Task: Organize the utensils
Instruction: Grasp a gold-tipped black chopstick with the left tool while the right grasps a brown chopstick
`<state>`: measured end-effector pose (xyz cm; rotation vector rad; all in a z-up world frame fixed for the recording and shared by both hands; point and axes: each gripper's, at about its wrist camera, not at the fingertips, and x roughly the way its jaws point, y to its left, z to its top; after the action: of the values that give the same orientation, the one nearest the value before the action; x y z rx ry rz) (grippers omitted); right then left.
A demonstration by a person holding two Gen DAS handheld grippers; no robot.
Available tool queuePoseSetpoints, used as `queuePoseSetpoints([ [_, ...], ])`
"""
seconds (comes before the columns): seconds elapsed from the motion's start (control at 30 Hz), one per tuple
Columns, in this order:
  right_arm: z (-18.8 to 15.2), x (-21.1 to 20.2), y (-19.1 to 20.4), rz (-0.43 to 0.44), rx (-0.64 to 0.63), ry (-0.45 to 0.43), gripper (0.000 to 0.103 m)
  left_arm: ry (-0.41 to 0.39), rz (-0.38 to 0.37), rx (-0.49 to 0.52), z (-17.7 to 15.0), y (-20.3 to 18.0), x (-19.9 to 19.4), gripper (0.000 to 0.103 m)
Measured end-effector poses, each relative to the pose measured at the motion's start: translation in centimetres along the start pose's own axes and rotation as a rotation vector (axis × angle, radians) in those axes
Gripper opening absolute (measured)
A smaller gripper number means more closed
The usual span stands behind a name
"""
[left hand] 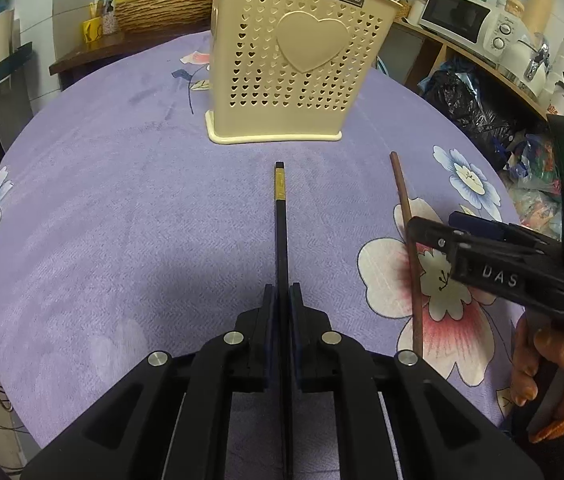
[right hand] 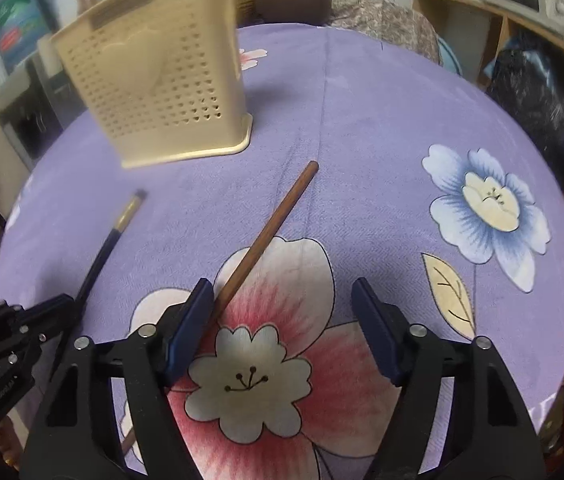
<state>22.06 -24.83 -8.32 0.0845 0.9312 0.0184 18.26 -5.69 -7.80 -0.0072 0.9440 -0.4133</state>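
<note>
A cream utensil holder (left hand: 294,68) with heart-shaped holes stands upright at the far side of the purple flowered tablecloth (left hand: 121,200); several sticks poke out of its top. My left gripper (left hand: 282,292) is shut on a black chopstick (left hand: 280,208) with a gold band, which points at the holder. To its right a brown chopstick (left hand: 404,200) lies on the cloth. My right gripper (right hand: 282,296) stands open over the brown chopstick (right hand: 277,216), which runs close along the left blue pad (right hand: 191,320); the right pad is well apart from it. The right wrist view also shows the holder (right hand: 153,80) and the black chopstick (right hand: 109,240).
A shelf on the right holds a microwave (left hand: 454,14) and white appliances, with black bags (left hand: 466,100) below it. A wicker basket (left hand: 161,10) and yellow cup (left hand: 91,30) sit on a side table behind. A person's hand (left hand: 530,360) holds the right gripper (left hand: 436,224).
</note>
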Motion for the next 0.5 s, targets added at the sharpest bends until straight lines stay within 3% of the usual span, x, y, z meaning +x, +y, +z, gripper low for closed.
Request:
queuePoseSetpoints([
  [0.17,1.8,1.1,0.3,0.010,-0.008,0.025,0.051,0.036,0.037,0.087,2.1,-0.5,1.2,0.037],
  [0.37,4.4,2.6,0.6,-0.011,-0.017,0.048,0.032,0.065,0.064,0.130,4.6,-0.8,3.2,0.036],
  [0.5,6.2,3.5,0.7,-0.008,0.026,0.061,0.021,0.083,0.088,0.168,6.0,-1.7,4.4,0.020],
])
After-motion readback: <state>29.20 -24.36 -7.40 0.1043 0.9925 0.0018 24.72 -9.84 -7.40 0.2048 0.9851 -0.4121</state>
